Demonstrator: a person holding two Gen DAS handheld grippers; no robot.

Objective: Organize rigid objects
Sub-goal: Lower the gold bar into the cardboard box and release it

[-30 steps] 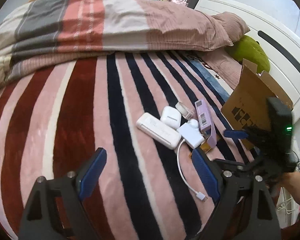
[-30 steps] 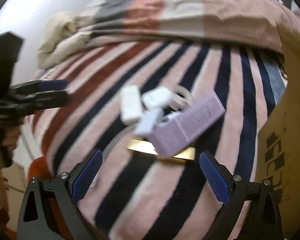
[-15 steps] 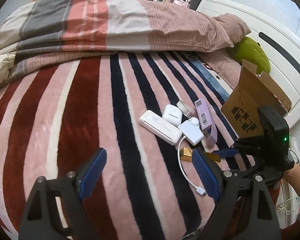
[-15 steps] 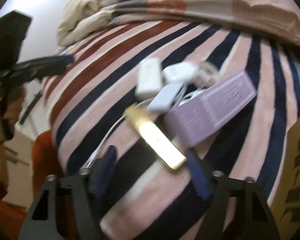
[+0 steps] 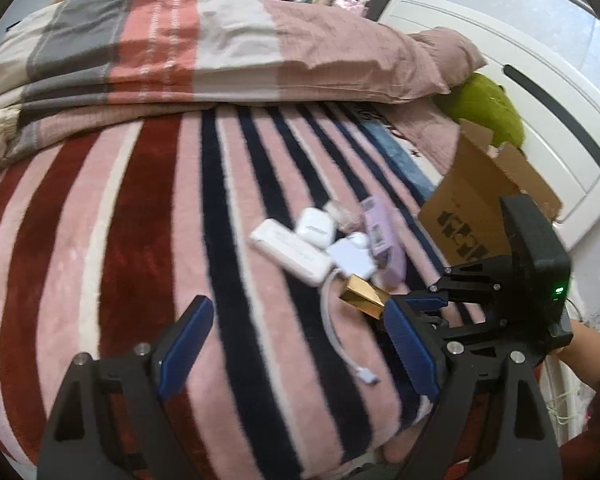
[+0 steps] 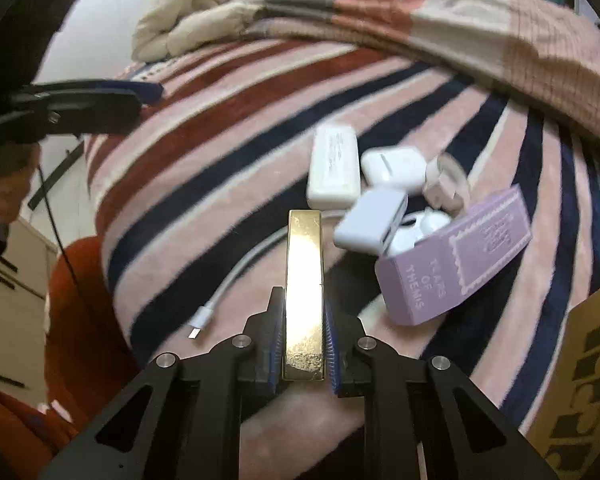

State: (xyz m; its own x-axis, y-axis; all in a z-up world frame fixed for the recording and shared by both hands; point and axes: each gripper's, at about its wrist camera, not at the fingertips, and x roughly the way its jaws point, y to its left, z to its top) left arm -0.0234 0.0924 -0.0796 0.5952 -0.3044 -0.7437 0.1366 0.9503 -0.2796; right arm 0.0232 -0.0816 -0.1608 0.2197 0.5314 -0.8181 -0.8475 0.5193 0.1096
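Striped blanket (image 5: pixel 148 216), folded quilt (image 5: pixel 204 44), headboard (image 5: pixel 540 92)

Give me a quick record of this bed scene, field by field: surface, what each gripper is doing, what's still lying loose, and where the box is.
surface: striped blanket
right gripper: jaws shut on gold bar
left gripper: jaws open, empty
loose items: purple box, white power bank, earbud case, white adapter, white cable
cardboard box: on the bed, beside the pile

Home bedroom: blanketed bed (image 5: pixel 100 240), pillow (image 5: pixel 380 60).
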